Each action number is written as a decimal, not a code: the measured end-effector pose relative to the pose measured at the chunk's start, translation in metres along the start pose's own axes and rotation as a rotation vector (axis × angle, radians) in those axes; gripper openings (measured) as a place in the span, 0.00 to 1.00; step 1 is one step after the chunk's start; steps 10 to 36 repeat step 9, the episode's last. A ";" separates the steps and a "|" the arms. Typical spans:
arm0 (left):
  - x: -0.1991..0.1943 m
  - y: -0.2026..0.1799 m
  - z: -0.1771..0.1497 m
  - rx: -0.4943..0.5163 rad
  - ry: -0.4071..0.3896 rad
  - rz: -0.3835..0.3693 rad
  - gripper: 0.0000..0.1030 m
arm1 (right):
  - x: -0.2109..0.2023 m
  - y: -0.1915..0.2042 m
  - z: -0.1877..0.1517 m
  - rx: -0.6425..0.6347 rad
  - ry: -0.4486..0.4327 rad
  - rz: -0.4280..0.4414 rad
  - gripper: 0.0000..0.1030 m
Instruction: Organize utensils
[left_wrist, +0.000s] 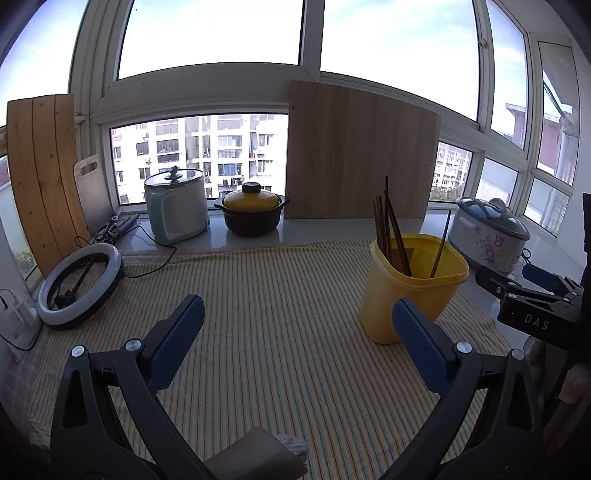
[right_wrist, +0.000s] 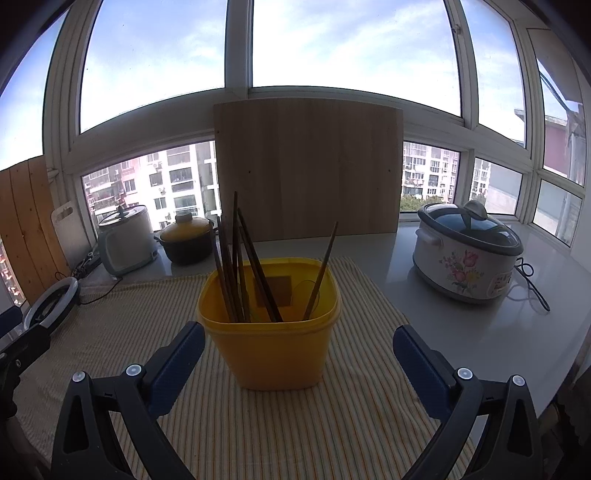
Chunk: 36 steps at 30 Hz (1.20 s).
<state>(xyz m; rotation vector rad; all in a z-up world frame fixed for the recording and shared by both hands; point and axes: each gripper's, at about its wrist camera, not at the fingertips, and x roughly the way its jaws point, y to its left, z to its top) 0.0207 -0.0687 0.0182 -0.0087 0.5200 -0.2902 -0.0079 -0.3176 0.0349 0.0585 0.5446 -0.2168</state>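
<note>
In the right wrist view we see the yellow plastic container (right_wrist: 273, 332) standing upright at the centre of the frame on the striped cloth (right_wrist: 332, 424). Several dark wooden chopsticks (right_wrist: 243, 269) stand in it: a bunch leaning along its left side, and one lighter stick (right_wrist: 322, 271) leaning alone toward its right rim. Our right gripper (right_wrist: 298, 365) has its jaws spread wide with nothing between the blue pads (right_wrist: 173, 365); the container sits just beyond them, in line with the gap, and we see no contact.

In the left wrist view the same container (left_wrist: 406, 295) appears right of centre, and the right-hand pad (left_wrist: 421, 350) overlaps its lower edge in the frame. Our left gripper (left_wrist: 298, 347) is likewise spread wide and holds nothing, over bare striped cloth (left_wrist: 277, 314). At the right edge of that frame we see part of the other black gripper body.

Behind the cloth, a large pale wooden board (right_wrist: 306, 166) leans upright against the window. At the left of the frame stand a white cooker with a glass lid (left_wrist: 177, 205) and a black pot with a yellow lid (left_wrist: 252, 212), side by side. A ring light (left_wrist: 79, 284) lies at the cloth's left edge. A floral slow cooker (right_wrist: 467, 254) sits on the grey counter (right_wrist: 461, 325) at the right of the frame.
</note>
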 end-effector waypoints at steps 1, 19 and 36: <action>0.002 0.000 0.000 -0.002 0.008 0.000 1.00 | 0.001 0.001 -0.001 -0.004 0.002 0.002 1.00; 0.013 -0.006 -0.002 0.028 0.033 0.010 1.00 | 0.006 0.004 -0.006 -0.015 0.012 0.010 1.00; 0.013 -0.006 -0.002 0.028 0.033 0.010 1.00 | 0.006 0.004 -0.006 -0.015 0.012 0.010 1.00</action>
